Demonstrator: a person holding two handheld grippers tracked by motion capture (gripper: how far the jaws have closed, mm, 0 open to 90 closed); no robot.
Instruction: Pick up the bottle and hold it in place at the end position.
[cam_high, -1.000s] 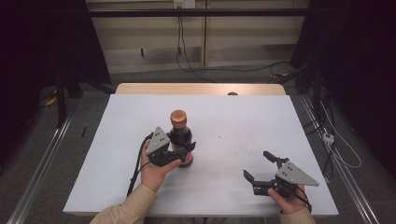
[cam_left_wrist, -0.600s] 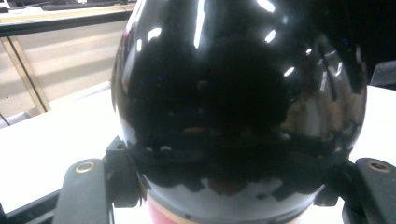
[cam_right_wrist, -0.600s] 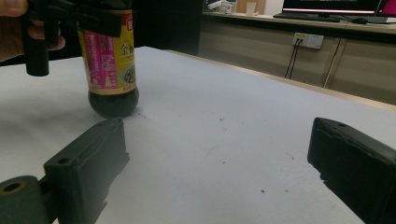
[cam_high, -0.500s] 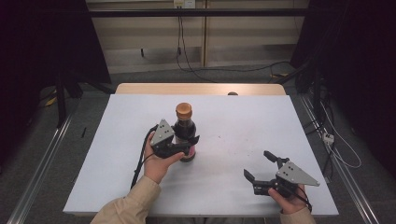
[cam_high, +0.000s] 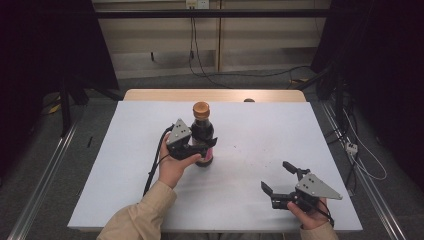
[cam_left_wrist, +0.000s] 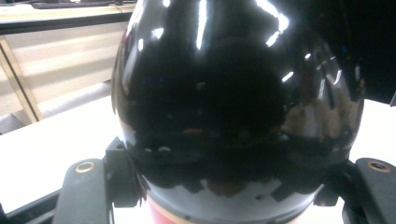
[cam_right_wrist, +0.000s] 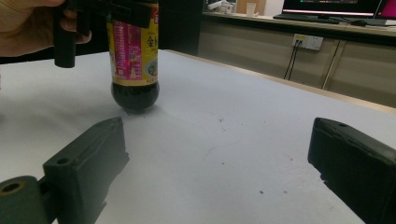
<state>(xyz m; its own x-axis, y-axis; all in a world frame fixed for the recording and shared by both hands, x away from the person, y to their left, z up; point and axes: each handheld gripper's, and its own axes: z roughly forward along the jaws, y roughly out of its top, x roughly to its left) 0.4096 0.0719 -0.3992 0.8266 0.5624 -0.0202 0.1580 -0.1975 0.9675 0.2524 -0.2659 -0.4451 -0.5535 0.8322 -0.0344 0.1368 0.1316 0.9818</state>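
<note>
Bottle (cam_high: 202, 134) of dark sauce with an orange cap (cam_high: 201, 108), upright near the middle of the white table (cam_high: 125, 165), clamped at its body by the left gripper (cam_high: 207, 145). In the left gripper view the glossy dark shoulder sits between the two black fingers (cam_left_wrist: 86, 186), which press on either side just above the red-and-yellow label (cam_right_wrist: 133, 42). In the right gripper view the rounded base looks to be at or barely above the table surface; contact cannot be settled. The right gripper (cam_high: 279, 180) rests well apart, near the table's right front edge, its fingers (cam_right_wrist: 88, 163) spread wide and holding nothing.

Judgement: the step appears to be moving or setting down the bottle. The smooth, curved glass may slip, so keep the grip firm and the bottle vertical, lower it until the base sits flat, and release only then. Sideways pull would tip it.
</note>
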